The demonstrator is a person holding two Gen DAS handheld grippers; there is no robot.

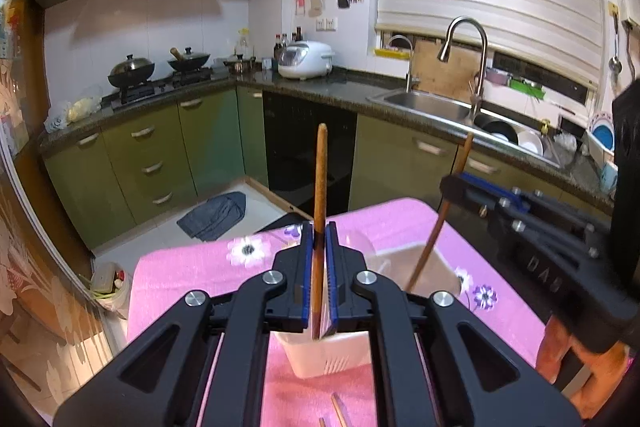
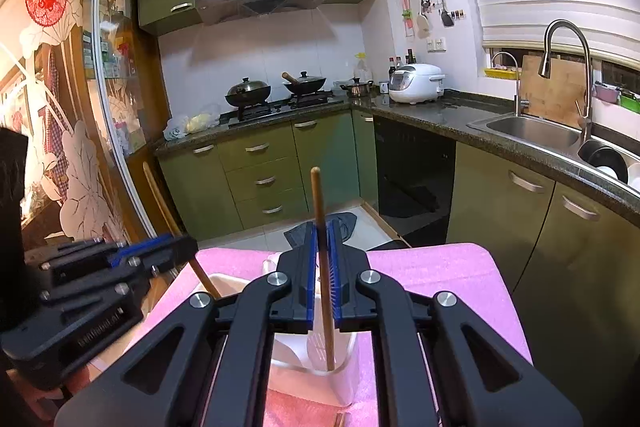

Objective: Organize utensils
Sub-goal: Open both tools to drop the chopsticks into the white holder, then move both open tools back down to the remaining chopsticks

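Over a pink cloth (image 1: 192,267) in a green kitchen, the left gripper (image 1: 320,259) pinches one wooden chopstick (image 1: 320,187) upright, its lower tip just above the white holder (image 1: 332,351) that stands on the cloth. To the right of that holder, the right gripper (image 2: 322,267) clamps a second chopstick (image 2: 320,227), whose tip dips into the holder (image 2: 344,355) seen from its own camera. To finish well, each stick should probably be kept vertical, lowered until the tip sits inside the holder's rim, and only then released, so neither tips back onto the cloth.
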